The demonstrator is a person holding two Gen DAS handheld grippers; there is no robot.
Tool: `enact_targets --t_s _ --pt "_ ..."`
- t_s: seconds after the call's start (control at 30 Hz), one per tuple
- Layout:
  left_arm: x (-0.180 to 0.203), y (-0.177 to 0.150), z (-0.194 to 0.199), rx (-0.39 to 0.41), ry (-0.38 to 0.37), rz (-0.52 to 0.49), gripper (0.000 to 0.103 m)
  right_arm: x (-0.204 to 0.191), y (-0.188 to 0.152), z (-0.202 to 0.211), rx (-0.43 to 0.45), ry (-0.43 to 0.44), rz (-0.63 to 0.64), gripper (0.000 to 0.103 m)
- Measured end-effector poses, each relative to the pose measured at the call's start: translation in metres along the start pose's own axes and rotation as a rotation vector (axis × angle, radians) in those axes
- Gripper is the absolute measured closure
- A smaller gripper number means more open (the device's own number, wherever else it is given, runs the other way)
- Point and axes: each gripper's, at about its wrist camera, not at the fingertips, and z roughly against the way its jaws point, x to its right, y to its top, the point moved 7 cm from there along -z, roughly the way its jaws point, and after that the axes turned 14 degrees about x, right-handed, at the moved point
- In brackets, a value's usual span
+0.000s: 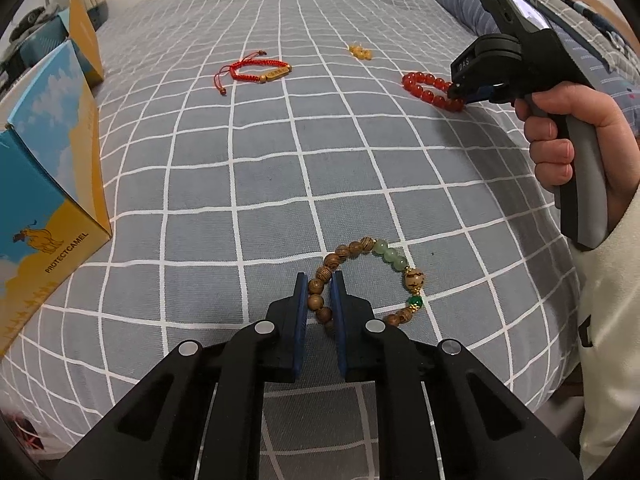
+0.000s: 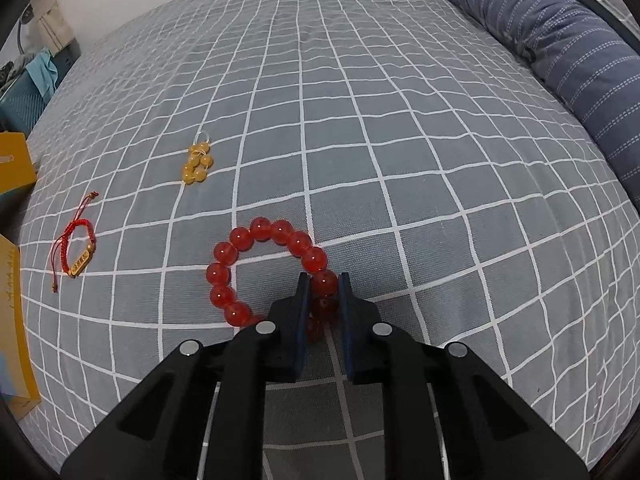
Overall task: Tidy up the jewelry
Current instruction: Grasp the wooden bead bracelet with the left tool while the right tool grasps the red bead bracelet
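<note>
My left gripper (image 1: 320, 280) is shut on the wooden bead bracelet (image 1: 394, 266), which has pale green beads and lies on the checked bedspread (image 1: 240, 152). My right gripper (image 2: 323, 280) is shut on the red bead bracelet (image 2: 256, 268), also lying on the bedspread; this shows in the left wrist view too, with the right gripper (image 1: 456, 92) at the bracelet (image 1: 428, 84). A red cord bracelet (image 1: 256, 70) (image 2: 76, 256) and a bunch of yellow beads (image 1: 360, 52) (image 2: 196, 164) lie farther off.
An open blue and yellow cardboard box (image 1: 44, 184) stands at the left on the bed; its yellow side (image 2: 16, 300) shows in the right wrist view. A striped blue pillow (image 2: 560, 64) lies at the right.
</note>
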Motion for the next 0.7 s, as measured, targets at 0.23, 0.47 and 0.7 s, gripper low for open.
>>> enact_targets --t_s 0.23,0.47,0.7 --pt "-0.001 0.005 0.004 0.008 -0.001 0.0 0.092 -0.002 0.002 0.006 0.014 0.006 0.0 0.09" --pt "0.0 0.007 0.007 0.009 -0.002 -0.001 0.092 -0.003 0.005 0.011 0.022 0.009 0.001 0.09" --pt "-0.001 0.015 0.013 0.022 -0.006 0.0 0.093 -0.006 0.008 0.022 0.043 0.019 0.001 0.09"
